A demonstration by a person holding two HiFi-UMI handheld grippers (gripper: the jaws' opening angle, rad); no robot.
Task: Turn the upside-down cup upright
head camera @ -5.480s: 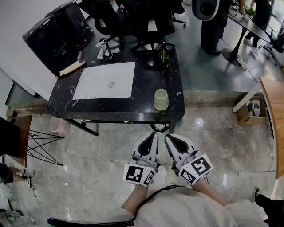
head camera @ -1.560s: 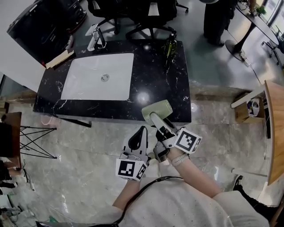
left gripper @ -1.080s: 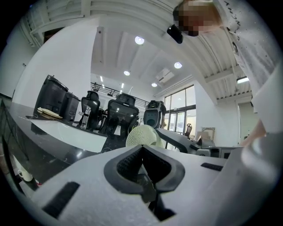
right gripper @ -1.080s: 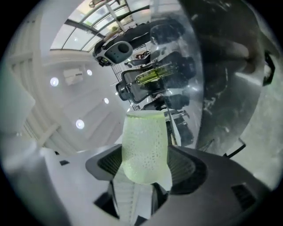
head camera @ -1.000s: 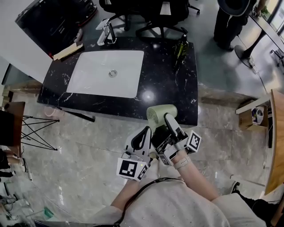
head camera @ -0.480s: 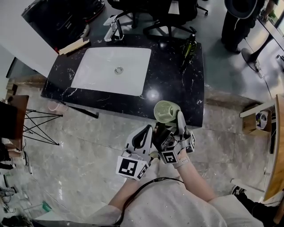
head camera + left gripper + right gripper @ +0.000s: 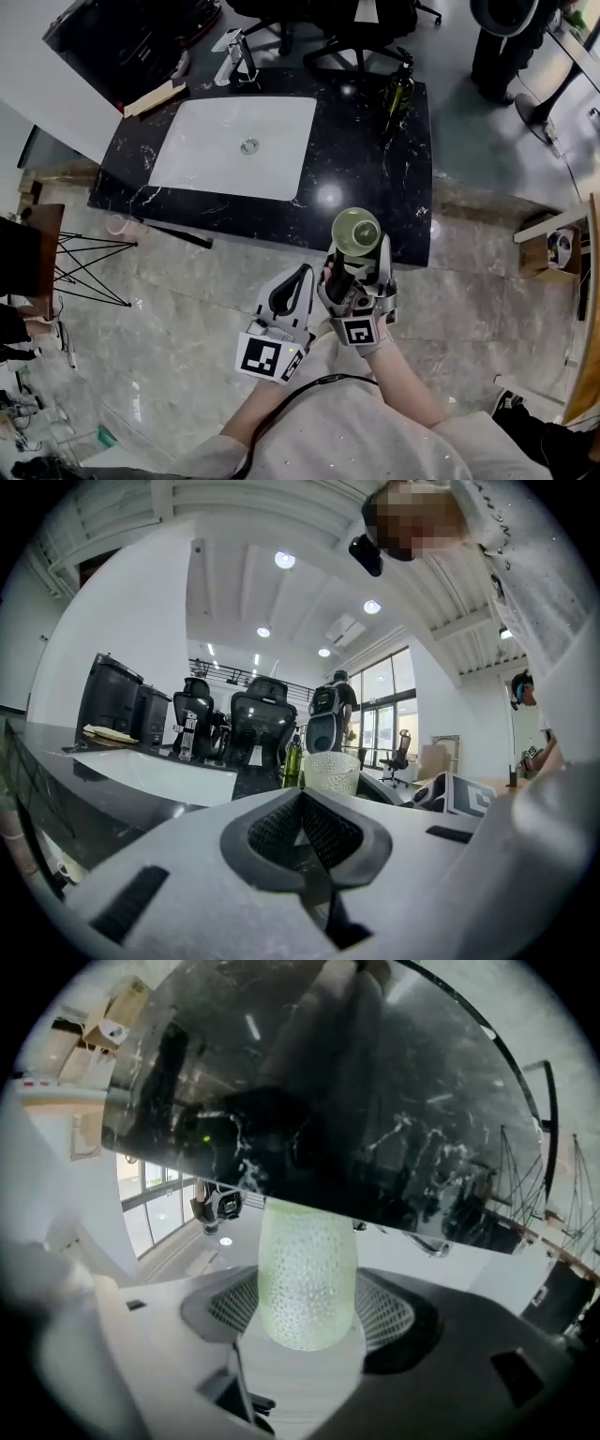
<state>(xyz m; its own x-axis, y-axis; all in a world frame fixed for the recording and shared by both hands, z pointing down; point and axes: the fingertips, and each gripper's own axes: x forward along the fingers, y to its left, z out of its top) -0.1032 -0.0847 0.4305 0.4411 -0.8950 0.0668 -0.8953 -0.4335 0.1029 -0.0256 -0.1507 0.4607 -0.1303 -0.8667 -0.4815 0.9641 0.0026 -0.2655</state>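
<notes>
**Green cup held mouth-up at the counter's front edge**

The right gripper point(image 7: 360, 253) has its two jaws pinched on the sides of the pale green, dimpled cup point(image 7: 356, 231). From above, the cup's round open mouth faces up toward the person's head. It sits over the front edge of the black marble counter point(image 7: 367, 164), toward that counter's right end. I cannot tell whether its base touches the stone.

In the right gripper view the cup point(image 7: 307, 1279) stands between the mesh-padded jaws of the right gripper point(image 7: 307, 1321), with the glossy counter surface filling the background beyond it.

The left gripper point(image 7: 296, 281) hangs just in front of the counter, off its front edge and left of the cup. Its jaws are pressed together with nothing between them, as the left gripper view shows point(image 7: 302, 810); the cup point(image 7: 332, 772) appears there upright, rim on top.

On the counter a white sink basin point(image 7: 234, 145) takes up the left half. A faucet point(image 7: 234, 54) stands at the counter's back edge, and a dark green bottle point(image 7: 396, 94) near its back right corner.
</notes>
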